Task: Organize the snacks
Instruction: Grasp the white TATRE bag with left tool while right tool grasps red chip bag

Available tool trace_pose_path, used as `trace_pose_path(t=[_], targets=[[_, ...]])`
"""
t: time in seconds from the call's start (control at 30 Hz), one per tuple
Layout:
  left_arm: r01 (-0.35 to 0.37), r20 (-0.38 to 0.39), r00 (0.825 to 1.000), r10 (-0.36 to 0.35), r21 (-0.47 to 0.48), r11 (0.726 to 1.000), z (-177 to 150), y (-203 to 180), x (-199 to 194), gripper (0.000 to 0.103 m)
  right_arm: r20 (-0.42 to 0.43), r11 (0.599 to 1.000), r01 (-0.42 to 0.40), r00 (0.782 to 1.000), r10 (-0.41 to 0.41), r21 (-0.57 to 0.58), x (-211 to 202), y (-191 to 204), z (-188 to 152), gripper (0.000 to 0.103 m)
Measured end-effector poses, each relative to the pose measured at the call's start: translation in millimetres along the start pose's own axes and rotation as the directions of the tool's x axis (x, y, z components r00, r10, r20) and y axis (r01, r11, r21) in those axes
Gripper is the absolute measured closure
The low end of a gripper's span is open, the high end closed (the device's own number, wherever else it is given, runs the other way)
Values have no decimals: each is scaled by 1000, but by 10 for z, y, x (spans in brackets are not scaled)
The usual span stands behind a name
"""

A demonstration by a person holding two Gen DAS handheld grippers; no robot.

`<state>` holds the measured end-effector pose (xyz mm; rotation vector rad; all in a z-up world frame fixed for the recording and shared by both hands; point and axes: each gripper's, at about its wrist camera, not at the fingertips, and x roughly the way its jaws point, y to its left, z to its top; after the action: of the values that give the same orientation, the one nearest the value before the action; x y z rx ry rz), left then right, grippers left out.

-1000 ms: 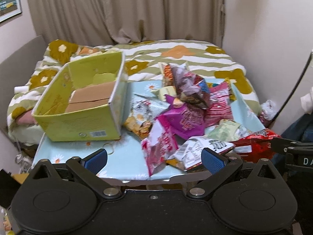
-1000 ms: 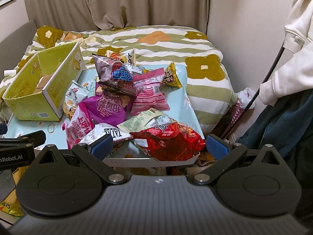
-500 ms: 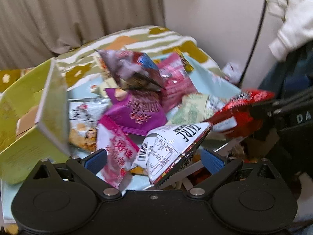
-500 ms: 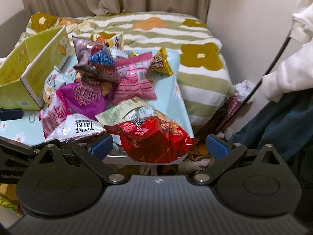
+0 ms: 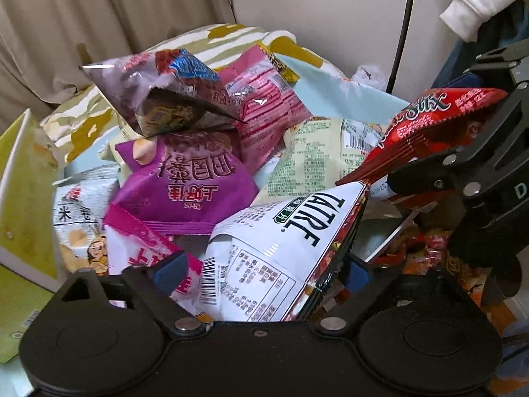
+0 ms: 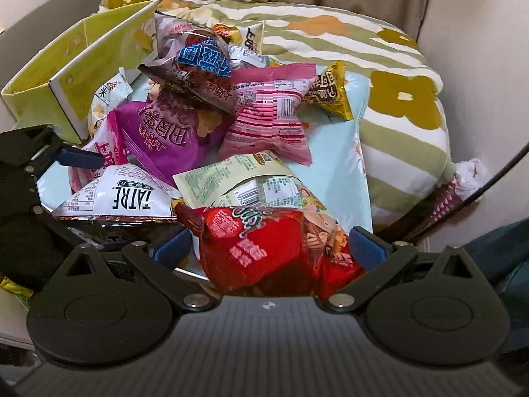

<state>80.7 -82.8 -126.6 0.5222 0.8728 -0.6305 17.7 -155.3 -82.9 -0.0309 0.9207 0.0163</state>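
A heap of snack bags lies on the light blue table. My left gripper reaches over the heap's near edge. Its jaws are closing, with the white bag between the blue pads and not pinched. My right gripper stands wide open around the red bag, beside the white bag. Behind them lie a purple bag, a pink striped bag and a pale green bag. The yellow-green box stands open at the left.
A bed with a flowered, striped cover runs behind the table, with curtains beyond it. A dark bag tops the heap and a small yellow pack lies at its right. A black pole and hanging clothes stand at the right.
Both grippers came down and closer to the heap's front. The left one swung right, away from the box, over the white bag, and its pads drew closer together. The right one now straddles the red bag.
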Motion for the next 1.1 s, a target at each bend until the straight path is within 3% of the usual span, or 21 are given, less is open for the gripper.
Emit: trace_pose_path(t=[0.17, 0.27, 0.67, 0.93, 1.1], targets=[[4, 3, 1000, -3, -4, 1000, -13, -22, 35, 31, 10, 999, -38, 999, 38, -29, 41, -57, -3, 0], [10, 4, 1000, -10, -15, 1000, -20, -13, 14, 34, 20, 998, -60, 998, 61, -24, 31, -113, -5, 0], [-18, 2, 1000, 18, -70, 997, -24, -39, -77, 35, 36, 989, -117, 992, 120, -86, 154, -197, -39, 0], [-46, 7, 999, 47, -92, 995, -38, -41, -141, 35, 39, 971, -124, 990, 134, -202, 194, -143, -114, 0], [-65, 14, 998, 67, -101, 993, -41, -58, -205, 35, 58, 976, -181, 980, 189, -124, 179, -269, -132, 0]])
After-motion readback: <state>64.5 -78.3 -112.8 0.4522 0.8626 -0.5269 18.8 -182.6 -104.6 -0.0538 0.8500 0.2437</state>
